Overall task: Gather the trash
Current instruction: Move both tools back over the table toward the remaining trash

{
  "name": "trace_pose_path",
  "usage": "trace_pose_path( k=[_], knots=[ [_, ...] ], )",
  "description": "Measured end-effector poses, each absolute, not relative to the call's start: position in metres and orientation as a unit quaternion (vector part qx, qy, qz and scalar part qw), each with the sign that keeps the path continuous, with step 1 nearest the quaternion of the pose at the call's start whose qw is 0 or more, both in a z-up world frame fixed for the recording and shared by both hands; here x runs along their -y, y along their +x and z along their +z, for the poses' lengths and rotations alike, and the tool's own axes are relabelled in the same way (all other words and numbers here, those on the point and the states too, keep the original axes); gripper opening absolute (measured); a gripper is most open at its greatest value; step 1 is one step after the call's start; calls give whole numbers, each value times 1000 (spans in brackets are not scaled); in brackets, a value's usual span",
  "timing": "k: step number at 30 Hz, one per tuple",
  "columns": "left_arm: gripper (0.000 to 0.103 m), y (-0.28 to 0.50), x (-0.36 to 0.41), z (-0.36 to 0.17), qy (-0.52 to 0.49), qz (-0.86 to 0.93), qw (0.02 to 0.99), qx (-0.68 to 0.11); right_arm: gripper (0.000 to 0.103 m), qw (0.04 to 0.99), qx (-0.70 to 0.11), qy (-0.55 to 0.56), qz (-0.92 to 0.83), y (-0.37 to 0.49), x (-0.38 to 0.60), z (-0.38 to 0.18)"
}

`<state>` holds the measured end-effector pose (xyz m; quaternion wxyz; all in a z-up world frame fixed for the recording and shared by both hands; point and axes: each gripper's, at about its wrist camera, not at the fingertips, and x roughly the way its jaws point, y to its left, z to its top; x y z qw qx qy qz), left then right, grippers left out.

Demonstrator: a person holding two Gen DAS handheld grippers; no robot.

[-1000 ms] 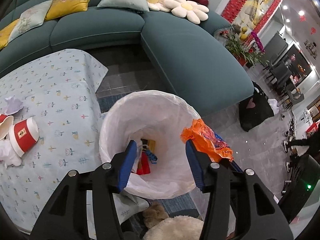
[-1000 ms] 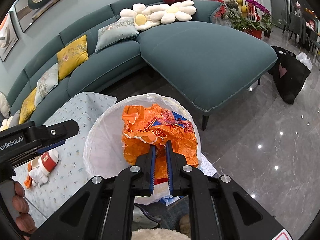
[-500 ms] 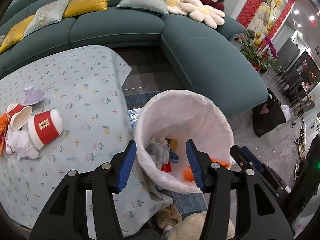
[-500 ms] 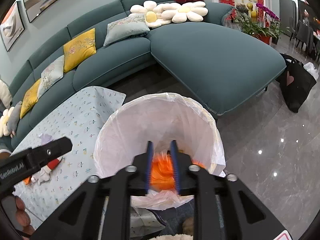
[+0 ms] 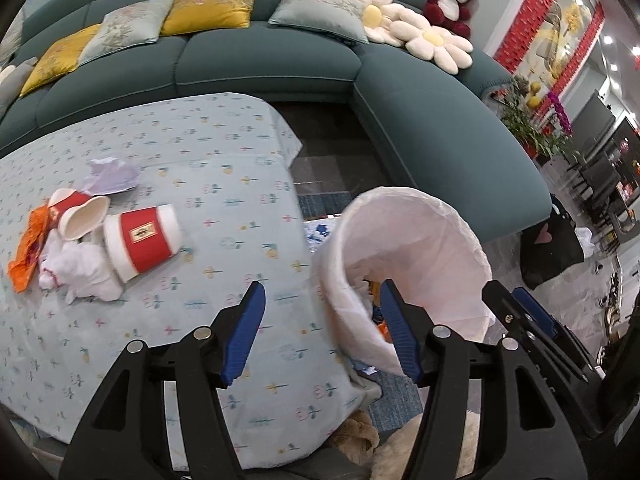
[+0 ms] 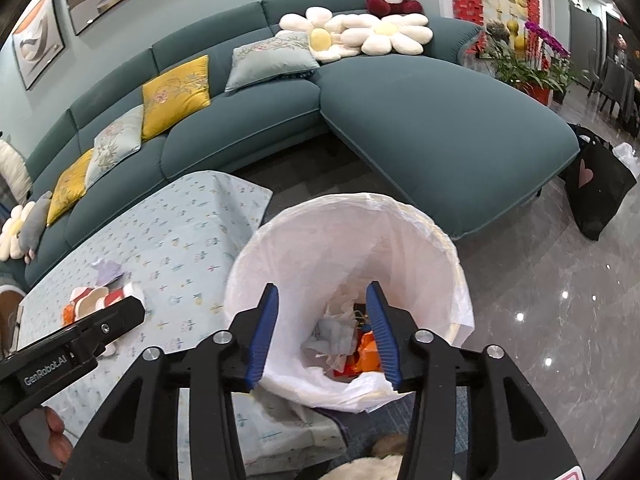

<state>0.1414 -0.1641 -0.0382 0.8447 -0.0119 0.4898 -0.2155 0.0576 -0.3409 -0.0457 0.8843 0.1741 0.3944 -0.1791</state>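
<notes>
A bin lined with a white bag (image 6: 360,240) (image 5: 420,240) stands beside the table; an orange wrapper (image 6: 366,354) lies inside among crumpled paper. My right gripper (image 6: 324,332) hangs over the bin mouth, its jaws opening with nothing between them. My left gripper (image 5: 320,332) is over the table's near corner and the bin's left rim, jaws opening and empty. Left on the table lies a pile: a red-and-white paper cup (image 5: 140,242) on its side, a second cup (image 5: 78,218), white tissue (image 5: 80,270), an orange wrapper (image 5: 28,252) and a lilac paper (image 5: 112,174).
The table carries a pale blue patterned cloth (image 5: 200,168). A teal sectional sofa (image 6: 420,120) with cushions curves behind table and bin. A black bag (image 6: 596,184) stands on the glossy floor at right. Something fluffy (image 5: 400,452) lies at the bottom edge.
My right gripper let go of the orange wrapper, which dropped into the bin, and its jaws spread. My left gripper swung left from over the bin toward the table, bringing the trash pile closer.
</notes>
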Motion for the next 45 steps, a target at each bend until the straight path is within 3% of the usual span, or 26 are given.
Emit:
trace_pose_path(
  k=[7, 11, 22, 34, 45],
  knots=[
    [57, 134, 129, -30, -22, -193, 854, -483, 51, 890, -397, 161, -159, 55, 308, -39],
    [64, 128, 109, -25, -33, -178, 860, -478, 55, 895, -395, 147, -144, 54, 286, -30],
    [68, 114, 46, -18, -52, -143, 871, -467, 64, 905, -393, 123, -110, 51, 231, -19],
    [68, 109, -27, -22, -79, -97, 877, -465, 64, 909, -401, 90, -67, 59, 170, -16],
    [77, 112, -90, -35, -98, -47, 877, -468, 64, 906, -419, 57, -27, 71, 117, -27]
  ],
)
